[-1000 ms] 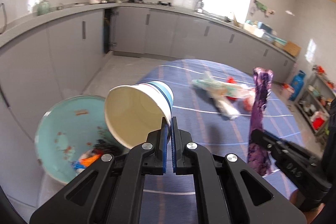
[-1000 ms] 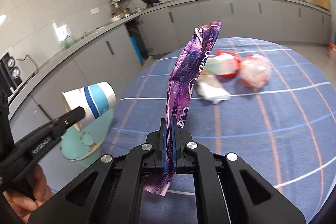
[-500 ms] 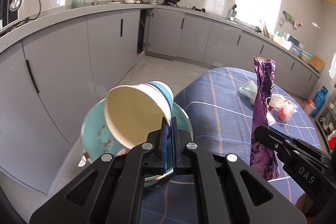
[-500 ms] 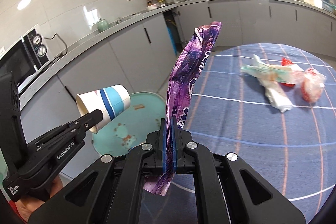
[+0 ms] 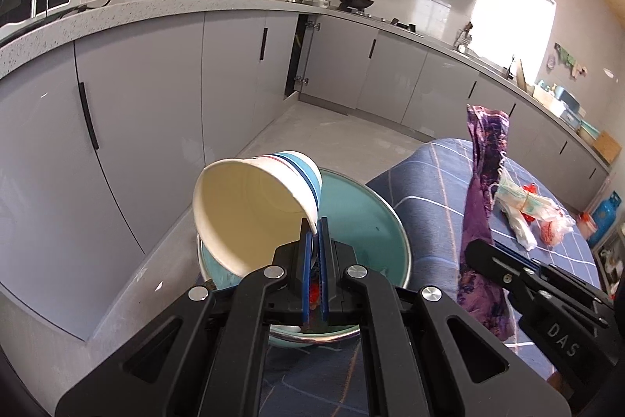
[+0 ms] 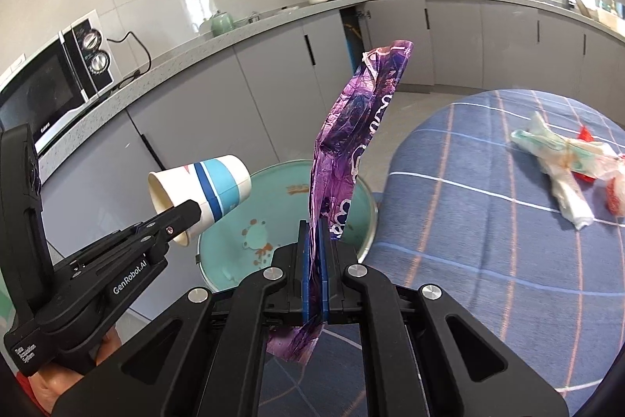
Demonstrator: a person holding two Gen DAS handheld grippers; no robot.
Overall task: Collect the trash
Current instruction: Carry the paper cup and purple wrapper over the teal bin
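Observation:
My left gripper (image 5: 314, 227) is shut on the rim of a white paper cup (image 5: 250, 206) with blue stripes, held tilted on its side above a teal trash bin (image 5: 375, 221). My right gripper (image 6: 315, 227) is shut on a crumpled purple wrapper (image 6: 351, 143) that stands up from its jaws beside the bin (image 6: 273, 225). In the right wrist view the left gripper (image 6: 191, 210) and paper cup (image 6: 211, 186) hang over the bin's left side. The purple wrapper (image 5: 484, 198) and right gripper (image 5: 474, 249) show at the right of the left wrist view.
A round table with a blue checked cloth (image 6: 488, 221) stands right of the bin, with crumpled plastic bags and red scraps (image 6: 566, 163) lying on it. Grey kitchen cabinets (image 5: 156, 104) run close behind the bin. A microwave (image 6: 50, 92) sits on the counter.
Both grippers have swung left, off the table and toward the bin. The cup now hangs over the bin's opening and the wrapper stands at its right rim. Both grips are unchanged.

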